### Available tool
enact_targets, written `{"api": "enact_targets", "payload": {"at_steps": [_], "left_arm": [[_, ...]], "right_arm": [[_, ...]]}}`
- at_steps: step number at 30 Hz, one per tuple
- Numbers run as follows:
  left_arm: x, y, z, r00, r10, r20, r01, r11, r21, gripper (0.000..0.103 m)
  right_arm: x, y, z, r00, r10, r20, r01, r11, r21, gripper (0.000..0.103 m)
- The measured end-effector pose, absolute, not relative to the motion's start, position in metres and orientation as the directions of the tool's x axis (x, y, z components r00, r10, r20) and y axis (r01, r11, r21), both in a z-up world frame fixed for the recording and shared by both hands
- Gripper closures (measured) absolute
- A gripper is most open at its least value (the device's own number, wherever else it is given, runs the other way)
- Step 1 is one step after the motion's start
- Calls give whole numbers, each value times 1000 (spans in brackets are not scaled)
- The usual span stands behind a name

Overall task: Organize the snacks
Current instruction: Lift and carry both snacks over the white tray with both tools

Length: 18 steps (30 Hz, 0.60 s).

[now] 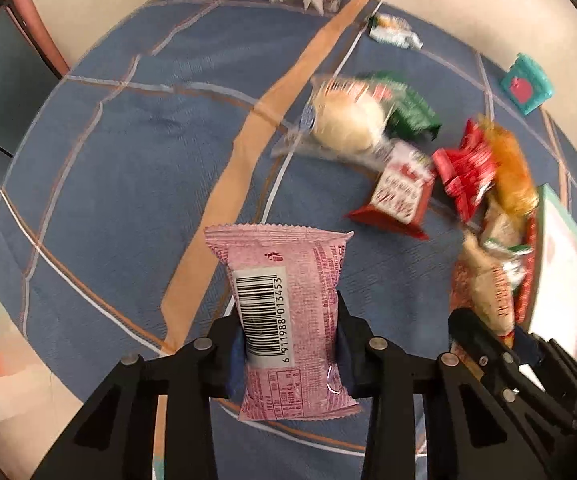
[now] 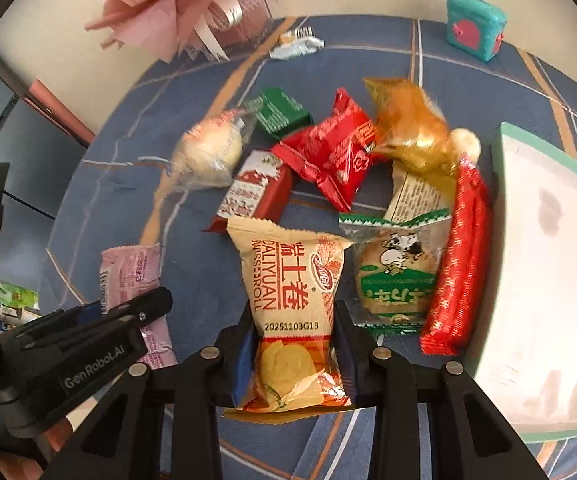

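Observation:
My left gripper (image 1: 290, 344) is shut on a pink snack packet (image 1: 284, 300), barcode side up, held above the blue tablecloth (image 1: 120, 168). My right gripper (image 2: 294, 356) is shut on a beige Swiss-roll packet (image 2: 292, 292). In the right wrist view the left gripper (image 2: 128, 316) and its pink packet (image 2: 132, 272) show at lower left. A loose pile lies beyond: a clear-wrapped bun (image 2: 208, 148), a green packet (image 2: 280, 112), red packets (image 2: 328, 156), an orange bag (image 2: 408, 124), a green-and-clear cake packet (image 2: 396, 276) and a long red packet (image 2: 460, 256).
A white tray with a mint-green rim (image 2: 504, 152) sits at the right edge of the table. A teal box (image 2: 474, 26) stands at the back right. A glass vase with pink flowers (image 2: 192, 4) stands at the back. A small white-green packet (image 2: 296, 44) lies near it.

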State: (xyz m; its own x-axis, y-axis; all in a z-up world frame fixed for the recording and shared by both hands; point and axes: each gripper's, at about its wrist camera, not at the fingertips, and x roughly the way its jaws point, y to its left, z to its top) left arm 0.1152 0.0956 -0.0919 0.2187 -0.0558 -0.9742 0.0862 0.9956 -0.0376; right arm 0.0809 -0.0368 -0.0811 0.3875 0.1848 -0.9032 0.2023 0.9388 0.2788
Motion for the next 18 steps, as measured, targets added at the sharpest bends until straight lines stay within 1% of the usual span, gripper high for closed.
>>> {"api": "enact_targets", "payload": {"at_steps": [4,8,10,15,18], "left_arm": [[106,92,-61,263,-62,-963,93,995,-39,64],[100,80,-29,292,-90,-952,108,992,-61,64],[95,68,-20,303,-101,-948,126,990,-65,64],[85,44,-9,311,-107,-944,158,986,-59,64],[79,24,-4,314,-129,-941,191,979,-71,64]], "right_arm": [[68,-45,-59,431,187,-883,198,935,294,68],[48,-64,-34,483,148,-863,211,937,279,70],[38,-73,-27,498,134,-857,225,934,277,73],[27,-96,-26,517,109,-849,271,920,284,76],[21,-116,-26,516,94,-851,302,910,284,76]]}}
